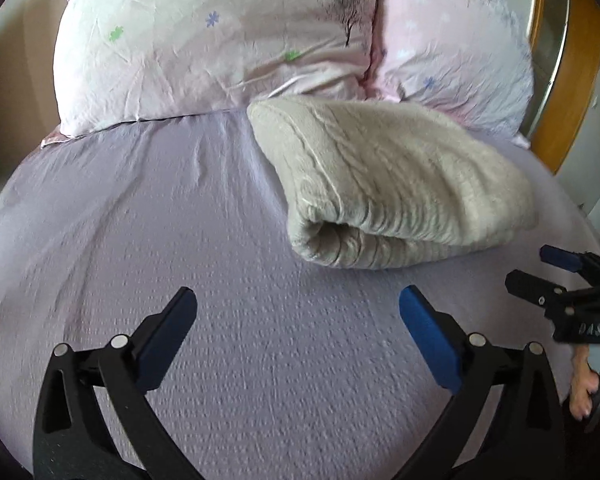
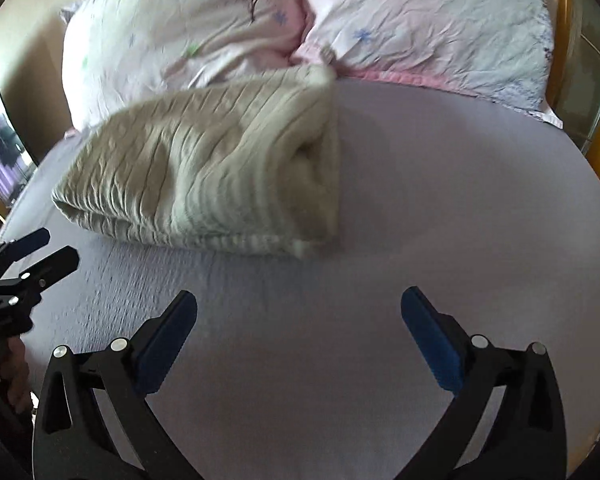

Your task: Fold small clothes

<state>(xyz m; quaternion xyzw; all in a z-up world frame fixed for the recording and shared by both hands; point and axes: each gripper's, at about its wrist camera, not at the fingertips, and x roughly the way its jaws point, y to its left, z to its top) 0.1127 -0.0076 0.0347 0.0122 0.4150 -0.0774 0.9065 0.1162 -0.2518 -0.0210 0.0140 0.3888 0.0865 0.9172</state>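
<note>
Folded beige knit garment (image 1: 400,200) lying on the lavender bed sheet (image 1: 180,220), at about 1 o'clock in the left wrist view and 11 o'clock in the right wrist view, far end touching or nearly touching the two pink pillows (image 1: 220,40) at 12 o'clock. Looks already folded into a thick bundle, rolled edge facing the left side; probably near the end of this piece, or one last tidy fold left. Left gripper (image 1: 298,304) spread wide, holding nothing, hovering over bare sheet short of the garment. Right gripper (image 2: 299,304) also spread wide and empty, over the sheet near the bundle's front edge; seen from the left view at 3 o'clock, apart from the cloth. For a clean next move: approach low along the sheet, one gripper at each front corner, pinch all layers together rather than only the top one, lift evenly so the bundle does not unroll. Thick ribbed knit likely springy, so press flat after setting down. Right view motion-blurred, fine edges hard to judge.
</note>
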